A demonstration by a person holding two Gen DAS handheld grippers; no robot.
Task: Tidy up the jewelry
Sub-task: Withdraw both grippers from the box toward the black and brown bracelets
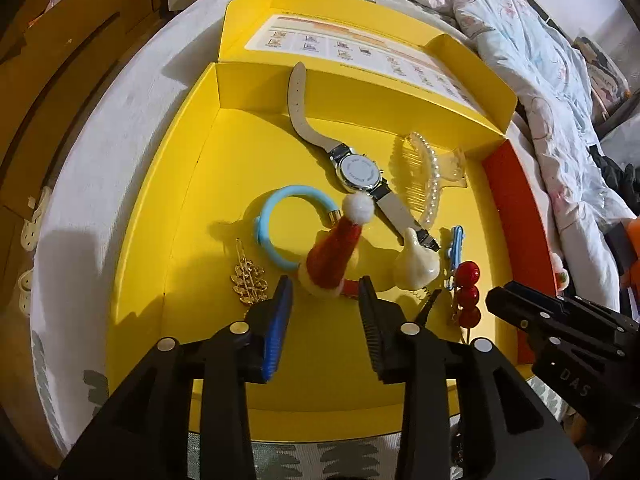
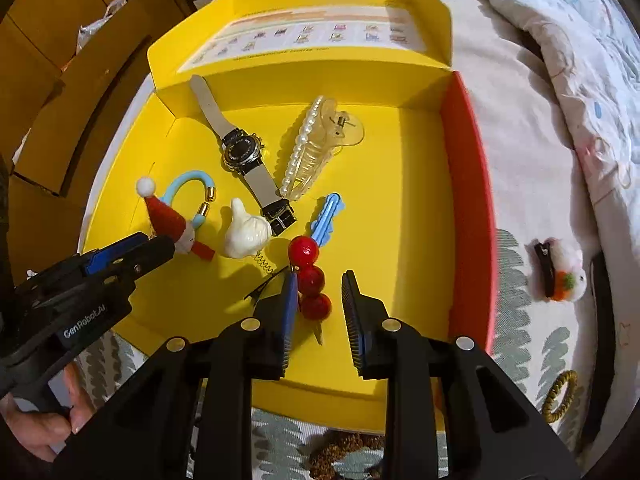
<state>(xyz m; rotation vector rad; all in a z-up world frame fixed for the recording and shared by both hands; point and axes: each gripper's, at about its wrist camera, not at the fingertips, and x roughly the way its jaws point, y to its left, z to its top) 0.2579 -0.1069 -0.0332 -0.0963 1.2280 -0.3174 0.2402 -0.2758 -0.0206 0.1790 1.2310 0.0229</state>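
Yellow cardboard box (image 2: 400, 184), open-topped, one red side wall, lid flap w/ printed chart folded back; jewelry & hair bits spread over its floor. Inside, counted: 1 wristwatch (image 2: 240, 150) w/ grey strap, strap end leaning up rear wall; 1 clear claw clip (image 2: 308, 148) edged w/ pearls, just beside watch; 1 light-blue bangle (image 1: 276, 232) w/ gold end caps; 1 Santa-hat clip (image 1: 340, 252), red felt, white pompom; 1 cream thumbs-up charm (image 2: 246, 228) on coiled cord; 1 blue hair clip (image 2: 326, 218); 1 red 3-bead clip (image 2: 310, 280); 1 gold leaf hairpin (image 1: 248, 280) near left wall; 1 thin black clip (image 2: 266, 286).

Left gripper (image 1: 326, 294): released, pads clear of Santa-hat clip, which lay between the tips & just past them. Right gripper (image 2: 320, 294): parted a little, bead clip's lowest bead between pads, touching the left pad or not — can't tell; grip not confirmed.

Outside box, on bed to the right: 1 white fluffy clip (image 2: 560, 270) w/ orange bit, 1 gold coil hair tie (image 2: 560, 396). Surface: bedsheet (image 2: 520, 300), pale w/ grey-green leaf print; crumpled quilt (image 1: 540, 80) behind. Wooden cabinets (image 2: 60, 40) at left. Person's hand (image 2: 44, 420) seen on left gripper's handle.
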